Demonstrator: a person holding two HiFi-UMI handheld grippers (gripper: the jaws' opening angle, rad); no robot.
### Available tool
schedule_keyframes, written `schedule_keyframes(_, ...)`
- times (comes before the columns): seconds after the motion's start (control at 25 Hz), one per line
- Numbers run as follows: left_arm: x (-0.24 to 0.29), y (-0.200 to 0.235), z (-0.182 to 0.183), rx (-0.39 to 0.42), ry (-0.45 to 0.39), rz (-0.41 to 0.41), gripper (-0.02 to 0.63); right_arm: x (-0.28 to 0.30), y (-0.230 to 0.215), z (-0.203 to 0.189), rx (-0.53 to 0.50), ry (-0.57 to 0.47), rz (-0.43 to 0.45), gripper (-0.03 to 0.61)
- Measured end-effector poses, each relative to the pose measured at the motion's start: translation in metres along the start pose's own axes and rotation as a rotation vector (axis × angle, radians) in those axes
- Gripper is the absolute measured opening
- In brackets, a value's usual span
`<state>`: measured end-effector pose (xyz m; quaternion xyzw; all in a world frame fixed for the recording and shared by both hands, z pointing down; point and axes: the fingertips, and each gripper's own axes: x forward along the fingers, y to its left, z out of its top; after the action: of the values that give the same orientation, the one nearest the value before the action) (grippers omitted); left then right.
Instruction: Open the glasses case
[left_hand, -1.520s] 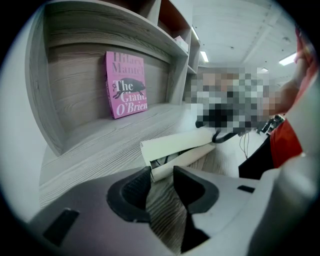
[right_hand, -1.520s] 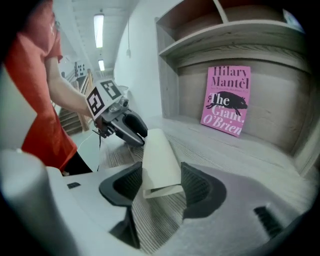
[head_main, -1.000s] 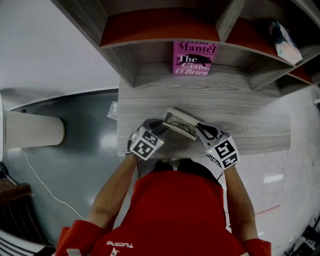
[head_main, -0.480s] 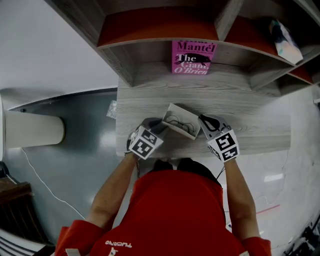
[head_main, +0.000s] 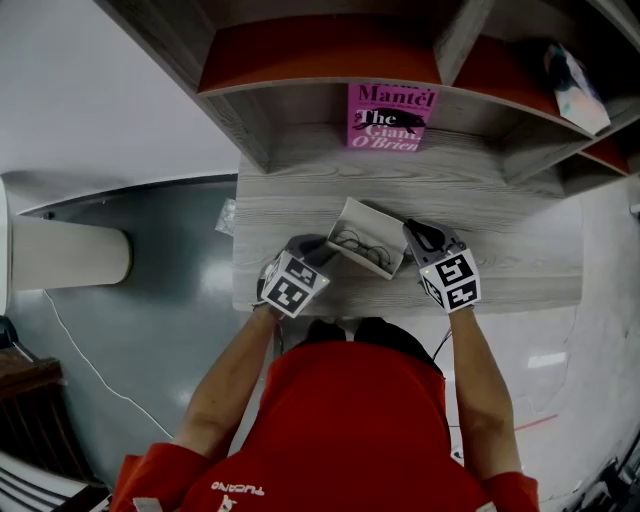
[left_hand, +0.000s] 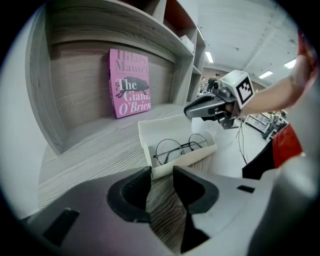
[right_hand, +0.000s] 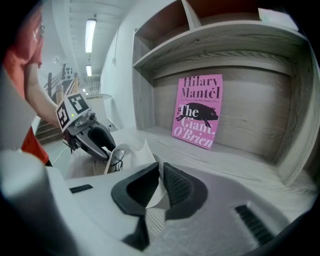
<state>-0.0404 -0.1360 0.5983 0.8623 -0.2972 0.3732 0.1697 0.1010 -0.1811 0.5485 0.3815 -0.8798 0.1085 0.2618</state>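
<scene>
Glasses case (head_main: 358, 216) open (spectacles (head_main: 362, 247) inside); right fingers (right_hand: 182, 187) pinch its lid (right_hand: 142, 156), left fingers (left_hand: 132, 195) spread.

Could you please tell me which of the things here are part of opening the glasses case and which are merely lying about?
Part of the job: glasses case; its lid, pinched in the right gripper; glasses inside; left gripper, open at the case's end.
Lying about: pink book; white packet, top right.

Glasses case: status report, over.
Right gripper jaws shut on lid. Left gripper jaws apart at glasses case end. Case open, glasses inside. Nothing blocking.
</scene>
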Motion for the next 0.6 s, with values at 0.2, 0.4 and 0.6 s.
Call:
schedule_keyframes(0.2,-0.001,0.000,-0.001,-0.011,0.003,0.008,0.132,0.000,0.000,0.001,-0.001,-0.004,0.005,0.032)
schedule_keyframes(0.4,-0.003,0.000,0.001,-0.015,-0.004,0.024,0.130,-0.004,0.006,0.004,-0.010,-0.020,0.022,0.032)
schedule_keyframes(0.6,-0.004,-0.001,-0.003,-0.014,0.001,0.029,0.130,-0.008,0.012,0.009,-0.024,-0.039,0.036,0.032)
